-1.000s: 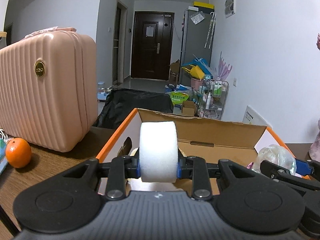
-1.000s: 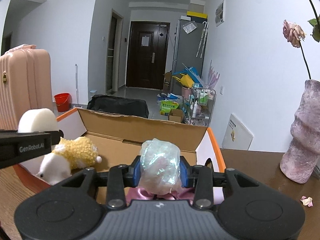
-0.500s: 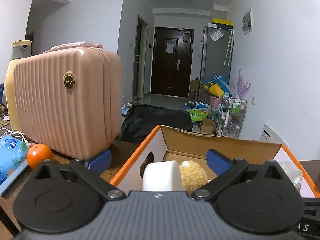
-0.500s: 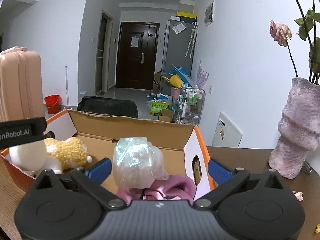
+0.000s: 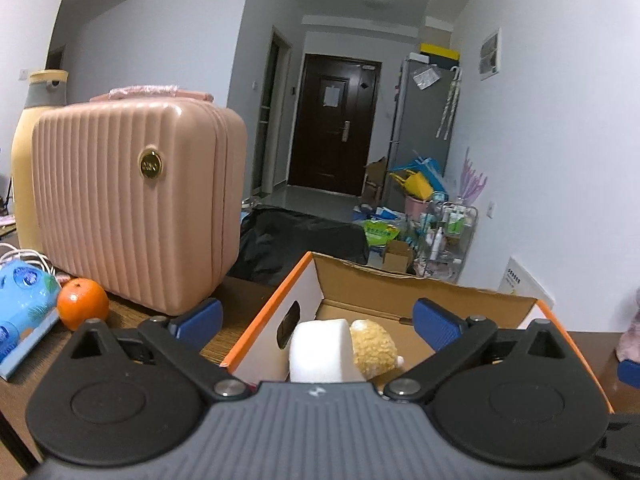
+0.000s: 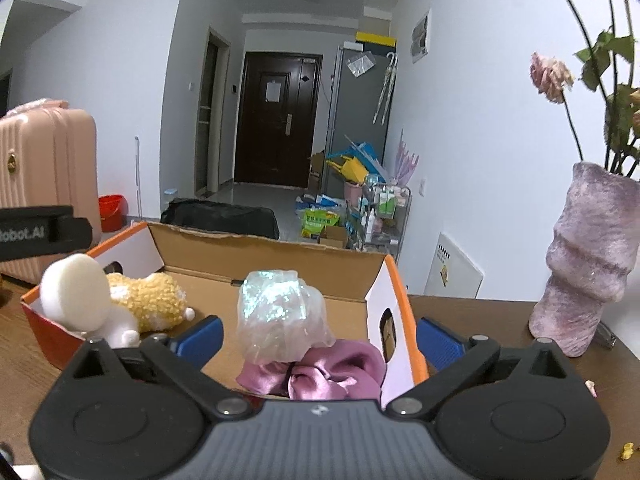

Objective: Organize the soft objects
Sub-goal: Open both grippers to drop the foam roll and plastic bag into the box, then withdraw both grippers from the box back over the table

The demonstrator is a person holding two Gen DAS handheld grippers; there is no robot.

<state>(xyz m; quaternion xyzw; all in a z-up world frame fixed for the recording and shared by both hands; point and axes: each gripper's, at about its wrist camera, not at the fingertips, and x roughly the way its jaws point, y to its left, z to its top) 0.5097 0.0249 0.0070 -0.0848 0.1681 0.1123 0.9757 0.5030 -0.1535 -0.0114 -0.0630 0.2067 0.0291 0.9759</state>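
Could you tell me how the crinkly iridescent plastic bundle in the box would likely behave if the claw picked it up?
The plastic bundle looks thin and crumpled, so it is probably light and would squash. Its glossy film may slip. Perched on the purple satin cloth, it could topple if nudged.

My left gripper (image 5: 316, 316): jaws spread wide, blue pads well apart, nothing between them, tilted slightly downward. My right gripper (image 6: 318, 334): likewise spread wide, gripping nothing, same slight downward tilt. Left gripper's black body shows at left edge of right wrist view.
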